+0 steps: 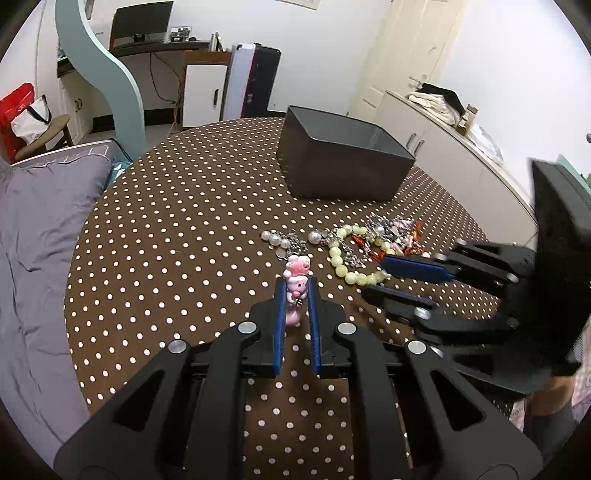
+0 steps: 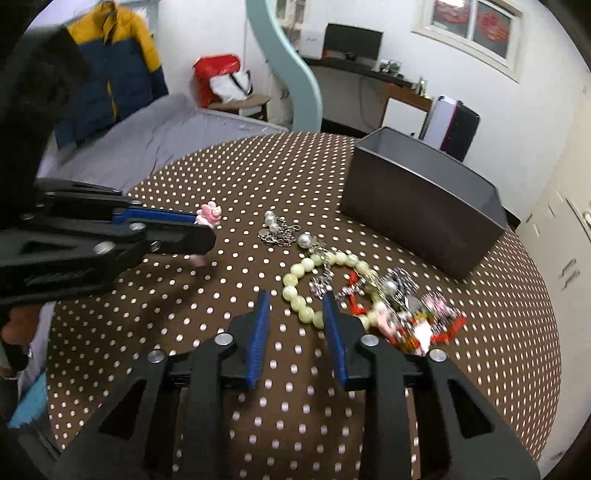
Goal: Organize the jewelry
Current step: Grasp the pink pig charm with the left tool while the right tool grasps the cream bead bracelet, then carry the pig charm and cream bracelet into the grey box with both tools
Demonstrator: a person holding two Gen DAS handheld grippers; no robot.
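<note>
Two grippers were busy: your left gripper had its jaws clamped on the small pink figurine charm, just above the dotted brown tabletop. Right gripper, jaws apart, neared the pale green bead bracelet; you should have carried the charm slowly to the dark grey plastic box.

White walls surround a desk bearing a dark monitor; a window sits above it, a grey-sheeted bed nearer, left.
</note>
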